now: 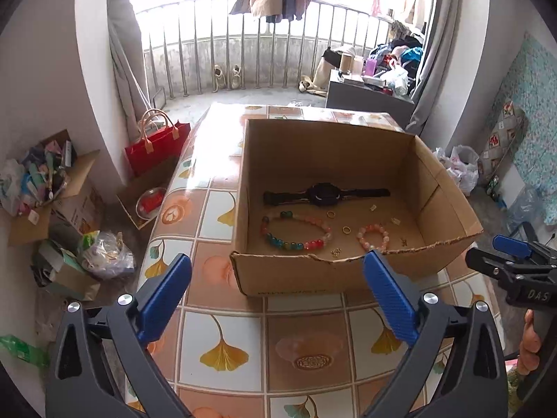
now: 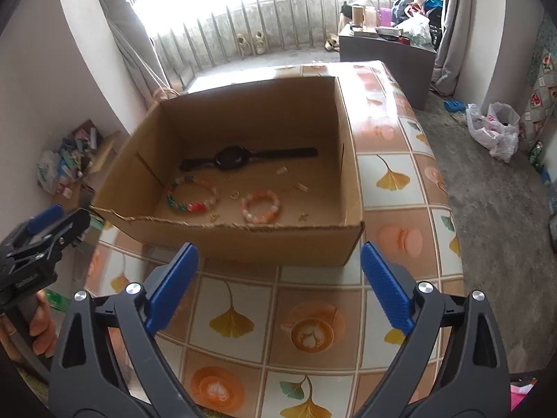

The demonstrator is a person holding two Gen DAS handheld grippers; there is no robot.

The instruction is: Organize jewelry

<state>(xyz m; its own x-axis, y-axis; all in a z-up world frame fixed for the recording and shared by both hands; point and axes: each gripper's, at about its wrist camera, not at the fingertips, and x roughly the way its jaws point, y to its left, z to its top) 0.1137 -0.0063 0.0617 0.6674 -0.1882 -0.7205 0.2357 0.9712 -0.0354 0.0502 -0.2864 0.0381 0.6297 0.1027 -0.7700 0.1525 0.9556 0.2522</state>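
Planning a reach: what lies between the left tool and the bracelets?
Bare tablecloth, then the box's torn front wall, seen in the left wrist view.

Each handheld tool, the left gripper (image 1: 276, 271) and the right gripper (image 2: 279, 261), has two black, angular plastic arms with triangular cut-outs and round silver screw heads. Ribbed blue pads (image 1: 390, 292) line the fingers. White letters "DAS" mark the right tool's black body. A bare hand (image 1: 529, 345) shows no sleeve.
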